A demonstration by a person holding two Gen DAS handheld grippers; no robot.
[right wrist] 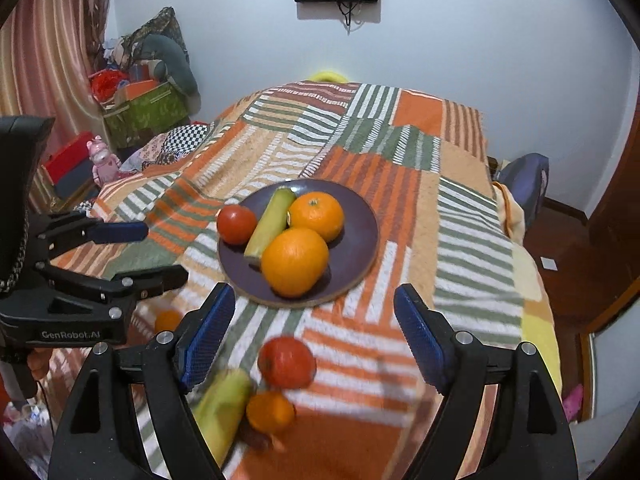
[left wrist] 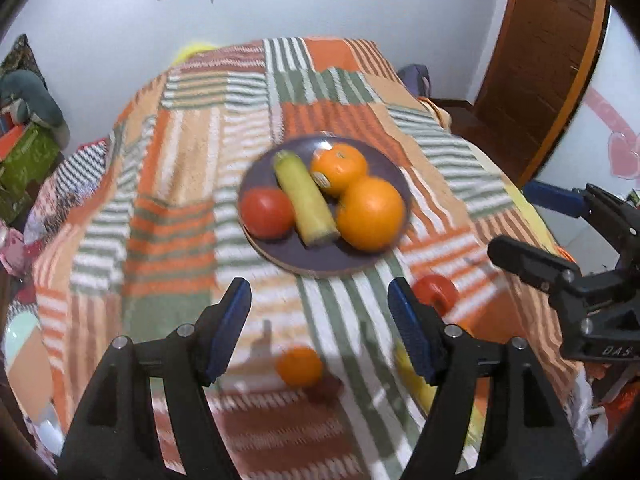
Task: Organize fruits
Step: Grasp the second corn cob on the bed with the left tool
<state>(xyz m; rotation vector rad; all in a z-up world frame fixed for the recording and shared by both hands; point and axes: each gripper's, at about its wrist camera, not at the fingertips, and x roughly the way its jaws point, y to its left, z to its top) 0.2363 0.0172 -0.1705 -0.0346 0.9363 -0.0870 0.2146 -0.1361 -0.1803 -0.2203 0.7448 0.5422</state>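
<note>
Meanwhile, on the purple plate [right wrist: 360, 240]: two oranges [right wrist: 295, 261], a tomato [right wrist: 236, 224] and a pale green piece between them. Nearer than the plate, loose on the striped blanket [right wrist: 460, 208]: another tomato [right wrist: 286, 361], a small orange [right wrist: 270, 412], a banana [right wrist: 224, 408]. Left gripper [left wrist: 320, 328] and right gripper [right wrist: 316, 336] both spread wide, gripping nothing
</note>
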